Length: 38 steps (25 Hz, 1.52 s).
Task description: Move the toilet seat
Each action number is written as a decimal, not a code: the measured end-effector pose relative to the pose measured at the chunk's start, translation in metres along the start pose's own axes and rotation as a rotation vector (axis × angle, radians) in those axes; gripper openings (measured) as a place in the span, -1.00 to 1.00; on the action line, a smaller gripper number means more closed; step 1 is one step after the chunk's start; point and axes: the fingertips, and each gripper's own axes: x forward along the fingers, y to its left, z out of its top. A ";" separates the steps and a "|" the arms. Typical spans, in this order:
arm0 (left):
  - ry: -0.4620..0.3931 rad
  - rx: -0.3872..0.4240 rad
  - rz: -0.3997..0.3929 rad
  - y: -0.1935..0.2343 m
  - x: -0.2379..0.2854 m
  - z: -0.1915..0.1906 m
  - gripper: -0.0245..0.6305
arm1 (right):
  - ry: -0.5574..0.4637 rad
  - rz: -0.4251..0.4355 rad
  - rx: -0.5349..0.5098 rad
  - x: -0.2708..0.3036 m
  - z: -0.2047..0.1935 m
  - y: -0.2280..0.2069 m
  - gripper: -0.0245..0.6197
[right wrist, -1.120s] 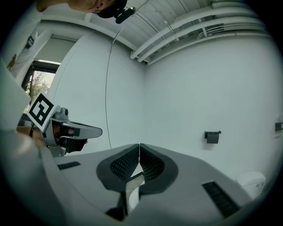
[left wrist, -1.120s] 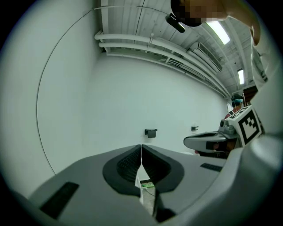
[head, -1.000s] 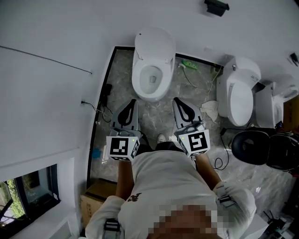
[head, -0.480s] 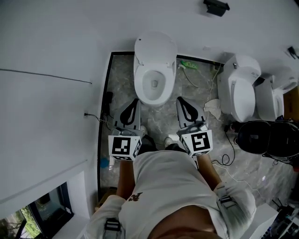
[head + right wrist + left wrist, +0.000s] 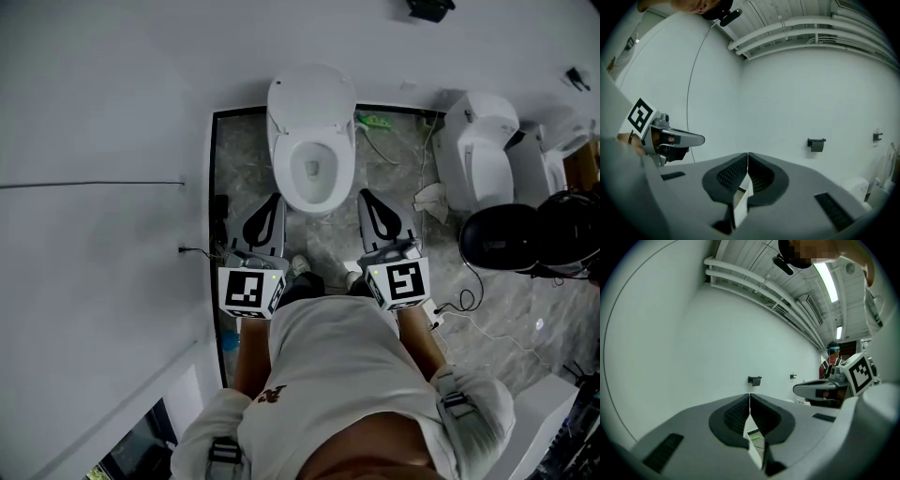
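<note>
Flanking one open toilet (image 5: 310,103): left tool (image 5: 271,202), right tool (image 5: 367,197).

- The toilet seat (image 5: 282,174) is a white oval ring lying flat on the rim of its toilet, with the bowl uncovered.
- It lies just ahead of both claws. Its front edge is near the tips of the left gripper (image 5: 271,201) and the right gripper (image 5: 368,196), roughly midway between them, and touches neither.
- Its long axis runs away from the claws toward the wall.
</note>
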 end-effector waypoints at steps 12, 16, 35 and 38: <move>0.026 -0.016 -0.136 0.035 0.038 -0.018 -0.85 | 0.053 -0.139 0.004 0.028 -0.013 0.002 -0.86; 0.034 -0.008 -0.146 0.035 0.063 -0.014 -0.85 | 0.054 -0.140 0.014 0.039 -0.014 -0.013 -0.86; 0.124 0.016 -0.044 0.068 0.191 -0.048 -0.85 | 0.117 -0.042 0.061 0.159 -0.052 -0.106 -0.86; 0.132 0.014 -0.022 0.073 0.207 -0.053 -0.85 | 0.134 -0.027 0.072 0.170 -0.062 -0.118 -0.86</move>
